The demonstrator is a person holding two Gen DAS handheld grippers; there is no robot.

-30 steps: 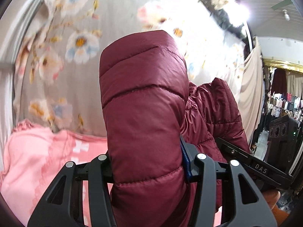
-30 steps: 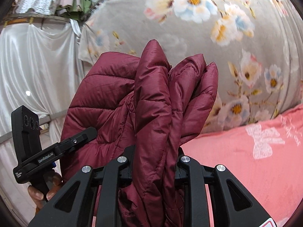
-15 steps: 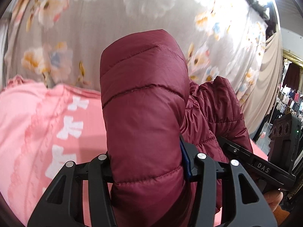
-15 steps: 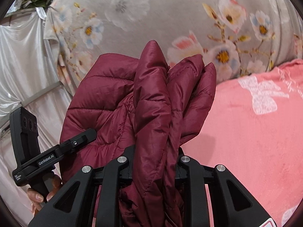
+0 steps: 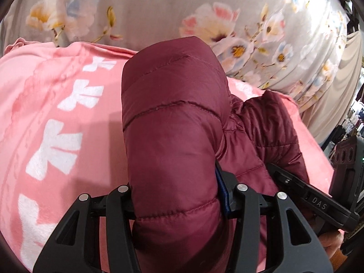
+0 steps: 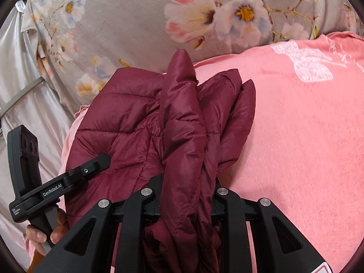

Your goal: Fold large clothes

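Note:
A maroon quilted puffer jacket (image 5: pixel 173 136) is held between both grippers above a pink bed cover (image 5: pixel 56 136). My left gripper (image 5: pixel 179 195) is shut on a thick padded fold of the jacket. My right gripper (image 6: pixel 184 198) is shut on a bunched edge of the same jacket (image 6: pixel 182 122). In the left wrist view the right gripper (image 5: pixel 311 200) shows at the lower right, against the jacket. In the right wrist view the left gripper (image 6: pixel 86 170) shows at the lower left, with the hand that holds it. The fingertips are hidden by the fabric.
The pink cover with white bow prints (image 6: pixel 307 118) lies below the jacket. A grey flowered cloth (image 6: pixel 159 22) hangs behind the bed. Pale satin curtains (image 6: pixel 18 91) hang at the left, and a shop aisle (image 5: pixel 350 122) shows at the far right.
Both grippers have come down with the jacket toward the pink cover. The flowered cloth has slid up in both views and the pink cover fills more of them. Both grips are unchanged.

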